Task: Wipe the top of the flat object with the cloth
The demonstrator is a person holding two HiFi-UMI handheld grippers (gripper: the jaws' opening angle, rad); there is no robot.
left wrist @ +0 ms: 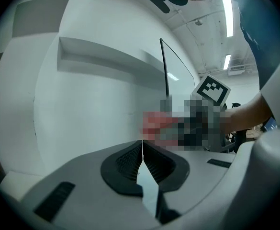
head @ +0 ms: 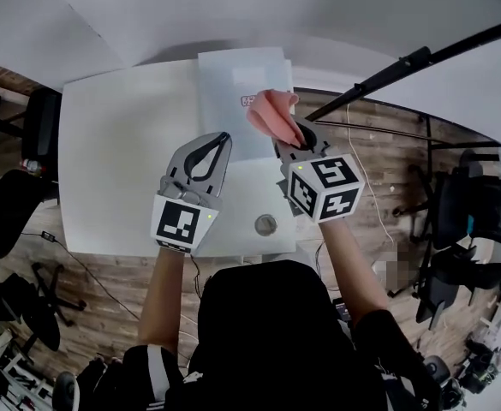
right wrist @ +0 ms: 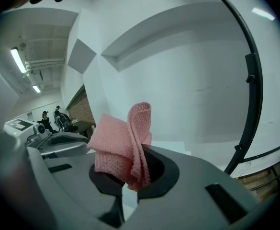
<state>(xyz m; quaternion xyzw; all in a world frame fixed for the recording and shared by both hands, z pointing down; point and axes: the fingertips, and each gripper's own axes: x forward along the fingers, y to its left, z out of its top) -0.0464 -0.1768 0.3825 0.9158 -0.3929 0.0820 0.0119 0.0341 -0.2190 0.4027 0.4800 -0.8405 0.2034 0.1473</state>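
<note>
A pink knitted cloth (head: 272,114) is bunched up between the jaws of my right gripper (head: 293,135), which is shut on it; in the right gripper view the cloth (right wrist: 124,146) folds upward out of the jaws. The cloth hangs over the right part of a flat white board (head: 233,101) lying on the white table (head: 122,161). My left gripper (head: 222,137) is shut and empty, its tips (left wrist: 142,145) together, hovering at the board's near left edge. The right gripper's marker cube (left wrist: 211,90) shows in the left gripper view.
A small round metal piece (head: 265,224) lies on the table's near edge. A black stand pole (head: 404,62) slants across at the right. Office chairs (head: 477,221) stand on the wooden floor right of the table, another chair (head: 36,127) at its left. People stand far off (right wrist: 45,117).
</note>
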